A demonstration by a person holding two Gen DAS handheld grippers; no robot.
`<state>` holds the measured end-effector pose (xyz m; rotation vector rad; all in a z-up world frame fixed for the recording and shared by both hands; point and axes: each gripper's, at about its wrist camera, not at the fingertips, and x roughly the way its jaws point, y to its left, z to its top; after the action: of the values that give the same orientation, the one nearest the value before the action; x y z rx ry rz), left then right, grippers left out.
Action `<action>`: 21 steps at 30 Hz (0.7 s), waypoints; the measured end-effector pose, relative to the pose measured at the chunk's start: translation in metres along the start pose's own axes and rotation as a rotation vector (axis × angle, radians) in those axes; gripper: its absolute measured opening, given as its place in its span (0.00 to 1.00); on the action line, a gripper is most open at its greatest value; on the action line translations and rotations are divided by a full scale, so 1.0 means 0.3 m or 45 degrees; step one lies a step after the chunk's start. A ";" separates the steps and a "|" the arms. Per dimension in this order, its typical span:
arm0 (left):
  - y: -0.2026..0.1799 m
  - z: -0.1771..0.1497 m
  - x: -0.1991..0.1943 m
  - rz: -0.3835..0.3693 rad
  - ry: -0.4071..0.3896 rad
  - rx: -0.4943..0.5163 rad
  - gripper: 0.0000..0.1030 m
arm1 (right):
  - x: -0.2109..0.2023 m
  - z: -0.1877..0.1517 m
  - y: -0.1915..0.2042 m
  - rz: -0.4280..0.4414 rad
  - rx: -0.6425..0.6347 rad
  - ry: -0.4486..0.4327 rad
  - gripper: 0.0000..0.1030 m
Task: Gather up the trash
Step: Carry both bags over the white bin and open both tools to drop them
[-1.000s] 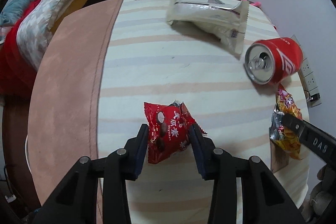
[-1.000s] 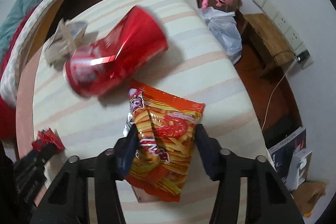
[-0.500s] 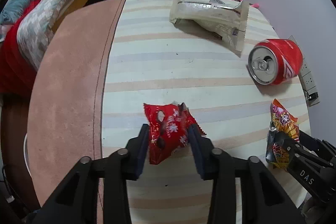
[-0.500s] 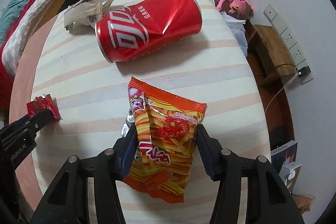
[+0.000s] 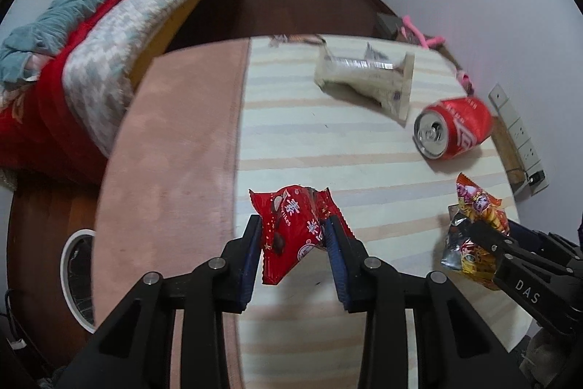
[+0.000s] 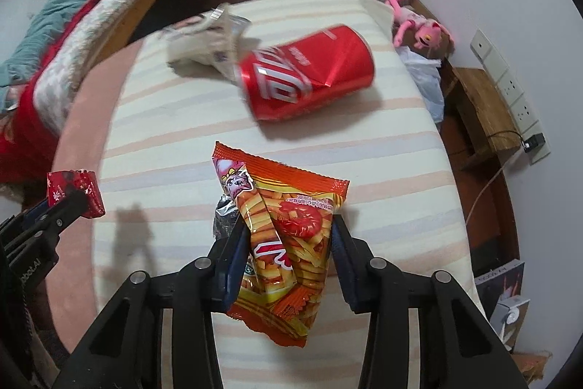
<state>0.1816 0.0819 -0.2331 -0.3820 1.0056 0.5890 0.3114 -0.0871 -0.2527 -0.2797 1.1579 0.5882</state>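
My left gripper is shut on a red candy wrapper and holds it above the striped table. My right gripper is shut on an orange snack bag, also lifted off the table. The bag shows in the left wrist view, the red wrapper in the right wrist view. A dented red cola can lies on its side at the table's right, also in the right wrist view. A white crumpled wrapper lies beyond it.
A bed with red and teal bedding stands to the left. A white round bin sits on the floor at the table's left. A pink plush toy, a plastic bag and a wooden stool are to the right.
Both grippers have risen and pulled back from the table with their wrappers. The can and the white wrapper stay on the table.
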 end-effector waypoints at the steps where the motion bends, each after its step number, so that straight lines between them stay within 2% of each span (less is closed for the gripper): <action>1: 0.010 0.000 -0.018 0.000 -0.012 -0.005 0.30 | -0.022 -0.005 0.019 0.017 -0.007 -0.011 0.44; 7: 0.139 -0.016 -0.193 0.017 -0.112 -0.055 0.30 | -0.151 -0.035 0.153 0.119 -0.070 -0.069 0.43; 12: 0.313 -0.049 -0.338 0.051 -0.190 -0.119 0.30 | -0.237 -0.061 0.312 0.207 -0.131 -0.101 0.43; 21: 0.693 -0.116 -0.530 0.167 -0.282 -0.263 0.30 | -0.339 -0.102 0.766 0.402 -0.303 -0.116 0.43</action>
<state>-0.0349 0.1805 -0.1182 -0.4244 0.7634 0.8389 0.1290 0.0559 -0.1509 -0.2716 1.0509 1.0104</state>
